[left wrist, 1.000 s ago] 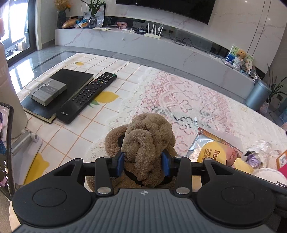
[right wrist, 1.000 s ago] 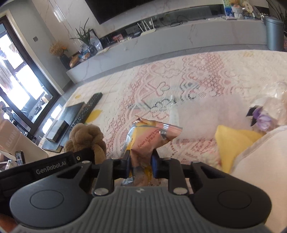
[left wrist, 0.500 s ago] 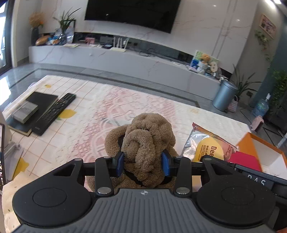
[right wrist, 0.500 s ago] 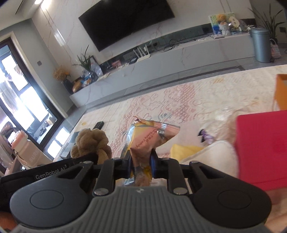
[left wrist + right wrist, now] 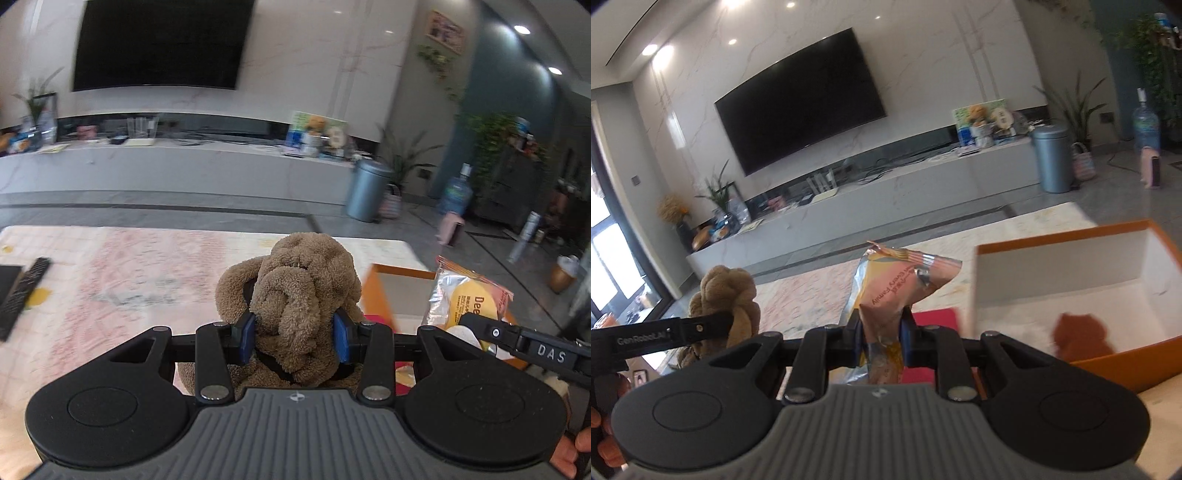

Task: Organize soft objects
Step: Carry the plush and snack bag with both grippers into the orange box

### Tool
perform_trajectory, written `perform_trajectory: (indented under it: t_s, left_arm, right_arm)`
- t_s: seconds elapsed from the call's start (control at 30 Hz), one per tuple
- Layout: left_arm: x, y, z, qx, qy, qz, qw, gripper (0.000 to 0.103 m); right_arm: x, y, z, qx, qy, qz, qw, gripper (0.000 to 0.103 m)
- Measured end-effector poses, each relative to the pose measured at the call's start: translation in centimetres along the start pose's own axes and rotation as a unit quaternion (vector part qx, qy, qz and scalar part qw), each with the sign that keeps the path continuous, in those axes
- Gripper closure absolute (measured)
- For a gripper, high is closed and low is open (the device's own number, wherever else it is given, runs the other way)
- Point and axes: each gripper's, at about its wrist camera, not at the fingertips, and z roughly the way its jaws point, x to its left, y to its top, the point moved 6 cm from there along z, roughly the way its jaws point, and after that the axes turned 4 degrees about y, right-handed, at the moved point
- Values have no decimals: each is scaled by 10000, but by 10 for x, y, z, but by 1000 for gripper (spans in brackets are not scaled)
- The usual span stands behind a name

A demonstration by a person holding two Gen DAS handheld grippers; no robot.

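Left-wrist view: plush toy (image 5: 303,295) between the pads of the left tongs (image 5: 297,334), above the mat (image 5: 122,280). Remote (image 5: 22,295) at the mat's left edge. Box (image 5: 376,291) behind and right of the toy; snack bag (image 5: 469,295) right of the box, in the right tongs (image 5: 480,328). Bin (image 5: 367,190) on the floor beyond the mat's far right corner; TV (image 5: 159,44) on the far wall.

Right-wrist view: snack bag (image 5: 897,291) between the pads of the right tongs (image 5: 881,343). Box (image 5: 1082,295) open, just right of the bag. Plush toy (image 5: 726,299) left of the bag, in the left tongs (image 5: 713,326).
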Motion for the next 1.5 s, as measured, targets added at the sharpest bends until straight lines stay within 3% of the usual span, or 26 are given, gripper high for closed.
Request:
perform_trajectory:
  t_s: [0.23,0.43,0.63,0.8,1.03,1.17,1.23,1.5]
  left_arm:
    - [-72,16,38,245,-944,280,9948,56]
    - [-139,30,83,531,-1698,248,9837,56]
    - [-185,13,142,1067,-1953,142,9748,56]
    - [-203,-15,192,2034,-2356,-683,9479,56]
    - [-216,-35,243,2634,-2174,-1152,9328,56]
    - [-217,-49,256,2790,-1952,-1121,9335,56]
    - [-216,-55,258,2905,-1982,-1228,9280,55]
    - [-216,-53,261,3010,-2039,-1040,9257,39]
  right_arm:
    - [-87,32,-35,-104,-774,-116,9969,84]
    - [-151,55,-28,211,-1175,-268,9925,84]
    - [-200,61,11,1235,-1298,-747,9810,84]
    - [-230,50,38,2057,-1362,-1162,9621,84]
    - [-248,32,61,2832,-1450,-1622,9341,84]
    - [-250,22,72,3166,-1408,-1877,9191,84]
    - [-251,17,76,3282,-1376,-1990,9131,84]
    - [-255,8,84,3439,-1490,-2105,9029,82]
